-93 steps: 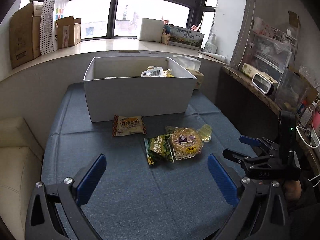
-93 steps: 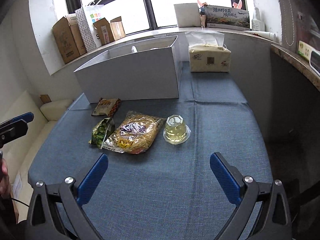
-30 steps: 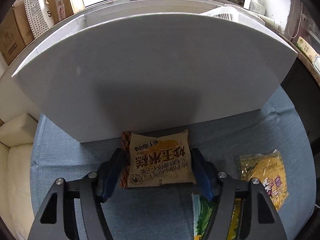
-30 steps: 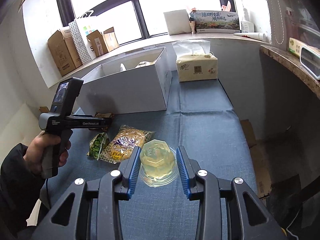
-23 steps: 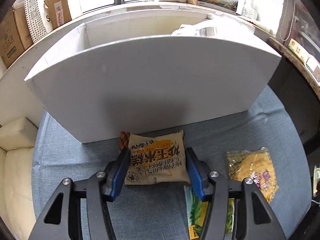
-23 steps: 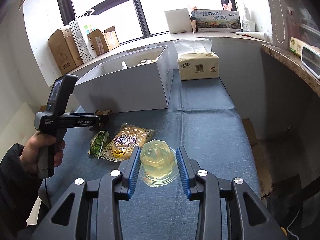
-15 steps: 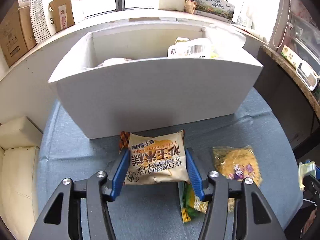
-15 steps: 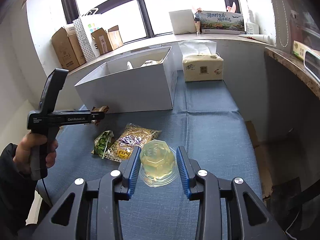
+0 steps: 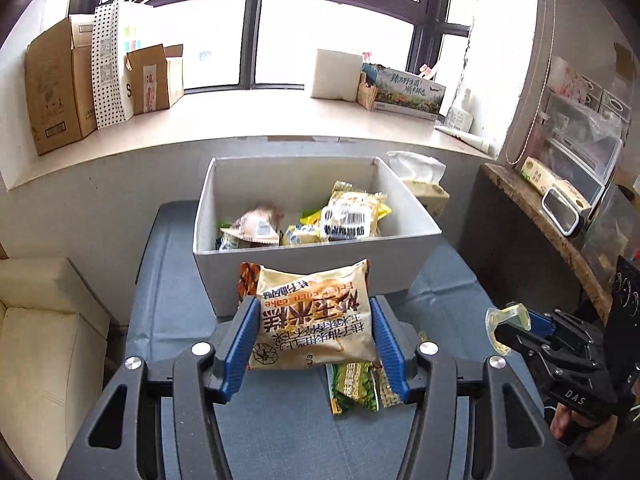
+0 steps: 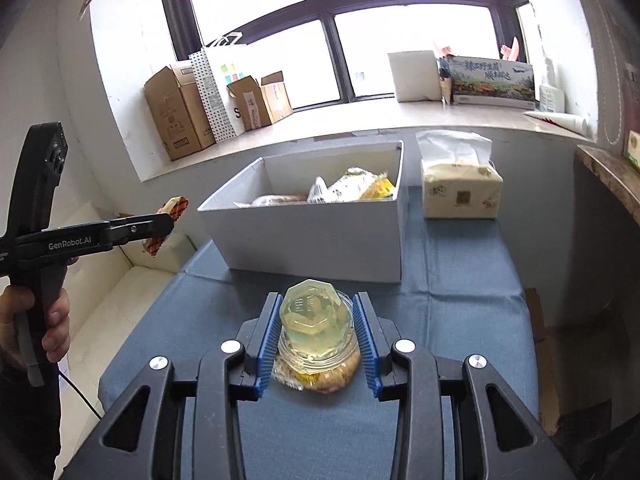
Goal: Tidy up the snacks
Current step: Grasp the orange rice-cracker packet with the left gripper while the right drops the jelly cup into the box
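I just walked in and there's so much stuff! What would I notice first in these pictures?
First, the two snacks held up in the air: the left gripper squeezes a beige corn cake packet, and the right gripper pinches a clear yellow jelly cup. Just beyond them, the white box on the blue table already holds a jumble of wrapped snacks, with bright windows behind it.
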Demonstrator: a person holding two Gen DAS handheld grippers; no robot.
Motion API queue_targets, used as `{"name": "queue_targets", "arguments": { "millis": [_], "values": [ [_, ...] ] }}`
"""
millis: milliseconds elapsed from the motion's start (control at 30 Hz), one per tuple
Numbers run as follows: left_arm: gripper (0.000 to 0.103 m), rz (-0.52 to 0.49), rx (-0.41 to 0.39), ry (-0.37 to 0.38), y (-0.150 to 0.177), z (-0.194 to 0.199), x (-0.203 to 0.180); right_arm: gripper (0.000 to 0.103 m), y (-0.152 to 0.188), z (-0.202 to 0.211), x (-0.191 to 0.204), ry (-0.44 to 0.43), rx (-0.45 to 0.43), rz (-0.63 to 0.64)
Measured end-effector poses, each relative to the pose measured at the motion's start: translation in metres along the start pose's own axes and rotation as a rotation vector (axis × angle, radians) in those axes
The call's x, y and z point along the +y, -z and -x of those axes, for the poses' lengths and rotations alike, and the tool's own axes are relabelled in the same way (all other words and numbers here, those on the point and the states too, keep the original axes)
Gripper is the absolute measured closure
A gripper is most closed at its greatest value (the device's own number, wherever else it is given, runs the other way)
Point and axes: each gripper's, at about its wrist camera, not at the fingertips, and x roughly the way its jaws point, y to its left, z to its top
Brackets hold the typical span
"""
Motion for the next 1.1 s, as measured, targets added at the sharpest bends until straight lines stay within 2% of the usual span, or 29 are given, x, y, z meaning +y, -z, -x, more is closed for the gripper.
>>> {"name": "queue_targets", "arguments": {
  "millis": [200, 333, 433, 533, 567, 600, 633, 667, 733, 800, 1100],
  "values": [
    [0.042, 0.007, -0.014, 0.006, -0.058, -0.011, 0.003, 0.064, -0.065, -0.034, -0.003, -0.043, -0.019, -0.014],
    [0.042, 0.006, -0.03, -0.029, -0.096, -0.04, 0.01, 0.064, -0.109, -0.069, -0.012, -0.051, -0.012, -0.038],
    [0.041, -0.006, -0.025, -0.066, -0.112, -0.068, 0.014, 0.064, -0.135, -0.097, -0.02, -0.041, 0.008, -0.049],
    [0.034, -0.022, -0.038, -0.079, -0.119, -0.09, 0.018, 0.063, -0.152, -0.119, -0.022, -0.01, 0.013, -0.029],
    [0.021, -0.031, -0.035, -0.099, -0.119, -0.097, 0.019, 0.063, -0.156, -0.125, -0.024, -0.014, 0.012, -0.021],
    [0.002, -0.033, -0.02, -0.111, -0.118, -0.104, 0.021, 0.052, -0.158, -0.131, -0.026, -0.003, 0.019, -0.02],
    [0.0, -0.025, -0.013, -0.116, -0.117, -0.108, 0.024, 0.018, -0.16, -0.136, -0.029, 0.029, 0.029, -0.03],
    [0.0, -0.017, -0.01, -0.107, -0.115, -0.11, 0.027, 0.006, -0.16, -0.138, -0.033, 0.044, 0.034, -0.046],
    [0.0, -0.011, 0.0, -0.088, -0.11, -0.112, 0.031, 0.003, -0.157, -0.135, -0.036, 0.021, 0.008, -0.053],
    [0.0, -0.02, 0.002, -0.104, -0.105, -0.113, 0.032, 0.0, -0.154, -0.134, -0.037, 0.035, 0.016, -0.042],
    [0.0, -0.012, -0.004, -0.101, -0.101, -0.106, 0.031, 0.0, -0.149, -0.117, -0.03, 0.06, 0.012, -0.021]
  ]
}}
